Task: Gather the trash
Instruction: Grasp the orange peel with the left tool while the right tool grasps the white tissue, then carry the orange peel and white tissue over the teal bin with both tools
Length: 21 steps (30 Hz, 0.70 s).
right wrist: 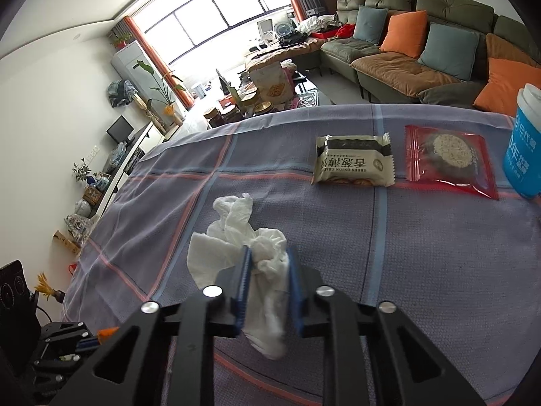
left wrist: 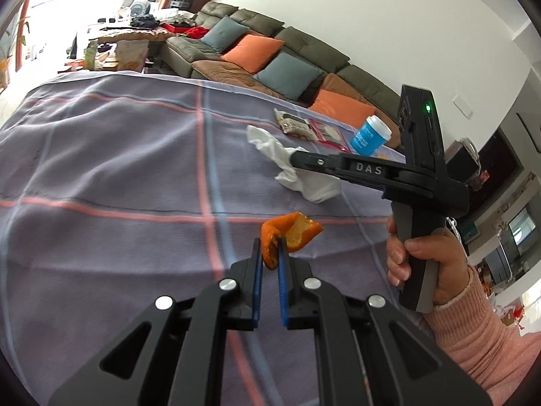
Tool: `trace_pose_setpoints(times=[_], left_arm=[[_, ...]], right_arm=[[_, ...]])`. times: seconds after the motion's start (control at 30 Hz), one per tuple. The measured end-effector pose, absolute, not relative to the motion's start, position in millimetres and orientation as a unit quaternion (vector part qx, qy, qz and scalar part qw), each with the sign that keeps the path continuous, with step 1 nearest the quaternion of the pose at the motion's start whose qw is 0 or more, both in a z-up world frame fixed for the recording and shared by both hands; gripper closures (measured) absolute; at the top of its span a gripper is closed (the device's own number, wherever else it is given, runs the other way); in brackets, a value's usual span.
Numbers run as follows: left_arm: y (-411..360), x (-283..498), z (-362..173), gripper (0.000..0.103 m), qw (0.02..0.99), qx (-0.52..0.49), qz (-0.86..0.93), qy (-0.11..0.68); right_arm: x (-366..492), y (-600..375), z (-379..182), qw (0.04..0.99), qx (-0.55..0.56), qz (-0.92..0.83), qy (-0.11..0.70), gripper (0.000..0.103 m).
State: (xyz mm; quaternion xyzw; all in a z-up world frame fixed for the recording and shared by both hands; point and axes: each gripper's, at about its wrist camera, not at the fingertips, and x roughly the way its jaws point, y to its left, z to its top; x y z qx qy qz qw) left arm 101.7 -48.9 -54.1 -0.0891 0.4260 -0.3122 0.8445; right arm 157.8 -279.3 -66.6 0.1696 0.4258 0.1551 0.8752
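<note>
Black linkage arms fill the bottom of both wrist views, each ending in 2 blue-padded fingers. At the centre of the left wrist view, the left gripper (left wrist: 269, 248) is clenched on a curled orange fruit peel (left wrist: 290, 233), which sticks out past the fingertips above the grey-blue checked tablecloth with pink lines (left wrist: 101, 169). At the lower centre of the right wrist view, the right gripper (right wrist: 268, 264) is clenched on a crumpled white paper tissue (right wrist: 247, 237); part of the tissue hangs down between the fingers. In the upper right of that view, 3 things rest on the cloth in a row: a beige and black cracker packet (right wrist: 353, 165), just beside it a red transparent snack packet (right wrist: 449, 160), and at the frame edge a blue and white paper cup (right wrist: 525, 145). Behind them stands a grey-green sofa with orange and teal cushions (right wrist: 422, 44).
</note>
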Motion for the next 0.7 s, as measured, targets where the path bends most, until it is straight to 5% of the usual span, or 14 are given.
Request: trace_pose_setpoints(times=[0.7], left_arm=[[35.3, 66.7, -33.1, 0.093, 0.881, -0.111, -0.24, 0.392]], right_arm=[[105.7, -244.6, -28.1, 0.873, 0.222, 0.248, 0.357, 0.089]])
